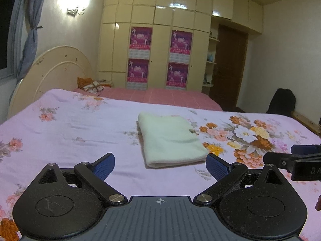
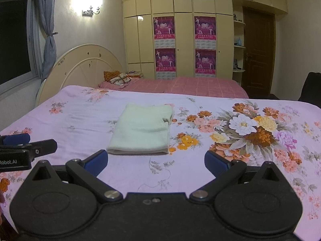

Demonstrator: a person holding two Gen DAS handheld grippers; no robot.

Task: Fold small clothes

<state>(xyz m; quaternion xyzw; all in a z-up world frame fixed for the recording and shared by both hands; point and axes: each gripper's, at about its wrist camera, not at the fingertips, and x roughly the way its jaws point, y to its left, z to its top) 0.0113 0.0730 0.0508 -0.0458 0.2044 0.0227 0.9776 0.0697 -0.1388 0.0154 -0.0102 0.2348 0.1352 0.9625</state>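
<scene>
A pale green garment [image 1: 170, 138] lies folded into a neat rectangle on the lilac floral bedsheet [image 1: 80, 124]; the right wrist view shows the same garment [image 2: 142, 129] left of centre. My left gripper [image 1: 160, 166] hovers just short of its near edge, open, with nothing between its blue pads. My right gripper [image 2: 156, 163] is also open and empty, a little back from the garment and to its right. Each gripper shows at the edge of the other's view: the right gripper [image 1: 280, 157] at far right, the left gripper [image 2: 28, 140] at far left.
A second bed with a pink checked cover [image 2: 190, 85] stands beyond, with pillows [image 2: 118, 78] by the cream headboard [image 2: 84, 64]. A wardrobe wall with purple posters [image 2: 184, 46], a brown door [image 2: 257, 52] and a dark chair [image 1: 281, 101] lie farther back.
</scene>
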